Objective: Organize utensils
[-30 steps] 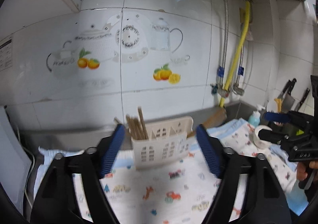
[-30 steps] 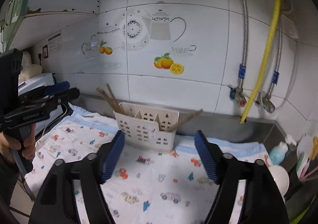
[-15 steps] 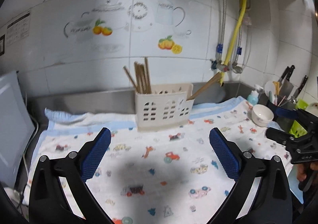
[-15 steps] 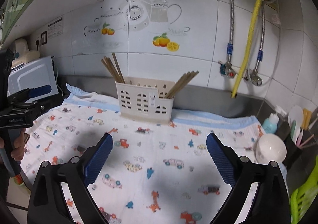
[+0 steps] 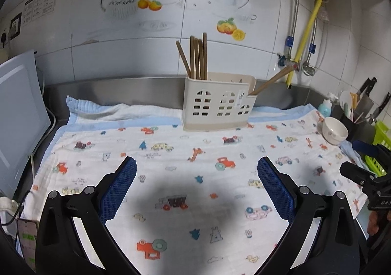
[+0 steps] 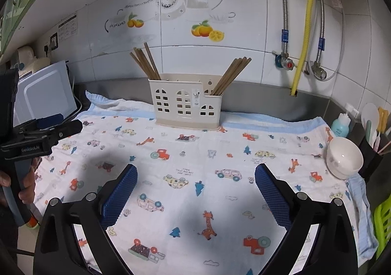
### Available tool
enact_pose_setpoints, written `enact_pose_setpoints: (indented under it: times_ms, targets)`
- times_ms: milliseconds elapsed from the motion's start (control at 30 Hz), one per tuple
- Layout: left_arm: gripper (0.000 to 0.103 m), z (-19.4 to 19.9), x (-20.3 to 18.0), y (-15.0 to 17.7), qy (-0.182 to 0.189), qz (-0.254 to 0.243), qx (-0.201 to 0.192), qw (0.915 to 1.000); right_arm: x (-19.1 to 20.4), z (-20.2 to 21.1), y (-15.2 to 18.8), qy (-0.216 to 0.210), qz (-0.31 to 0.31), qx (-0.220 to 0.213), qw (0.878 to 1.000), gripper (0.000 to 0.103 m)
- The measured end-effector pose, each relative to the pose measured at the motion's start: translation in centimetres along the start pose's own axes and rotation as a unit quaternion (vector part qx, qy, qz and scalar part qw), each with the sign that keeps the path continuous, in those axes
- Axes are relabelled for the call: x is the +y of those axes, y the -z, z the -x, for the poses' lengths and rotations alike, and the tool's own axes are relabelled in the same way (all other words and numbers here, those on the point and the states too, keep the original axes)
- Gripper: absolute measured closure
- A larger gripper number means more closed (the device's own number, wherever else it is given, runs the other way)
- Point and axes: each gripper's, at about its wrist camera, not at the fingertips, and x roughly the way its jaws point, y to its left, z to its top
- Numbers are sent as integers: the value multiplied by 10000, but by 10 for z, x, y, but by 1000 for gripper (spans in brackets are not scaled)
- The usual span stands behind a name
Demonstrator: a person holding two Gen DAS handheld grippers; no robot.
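Observation:
A cream plastic utensil holder [image 5: 215,106] [image 6: 185,109] stands upright at the back of the printed cloth [image 5: 195,153], close to the steel backsplash. Several brown chopsticks [image 5: 198,57] [image 6: 146,65] stand in its left compartment. Another bunch of chopsticks [image 5: 271,80] [image 6: 229,77] leans out to the right from its low right compartment. My left gripper [image 5: 196,161] hangs open over the cloth, well short of the holder, with nothing between its blue pads. My right gripper [image 6: 196,167] is likewise open and empty, to the right of the left one.
A white bowl [image 6: 344,156] sits at the cloth's right edge. Behind it are a blue bottle [image 6: 341,126] and a black tub of spoons [image 6: 374,123]. A green basket [image 5: 380,143] is at far right. A white appliance [image 5: 17,109] and a phone [image 5: 27,233] are at left.
Both grippers have drawn back from the holder and sunk toward the cloth, and their jaws have spread wider. The holder now looks smaller and farther off.

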Motion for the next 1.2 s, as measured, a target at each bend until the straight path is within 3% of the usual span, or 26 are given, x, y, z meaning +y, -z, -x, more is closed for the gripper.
enact_pose_setpoints:
  times_ms: [1200]
  targets:
    - [5,4,11,17,-90,129,88,9998,-2,-11,8,-47,-112,122,9999,7]
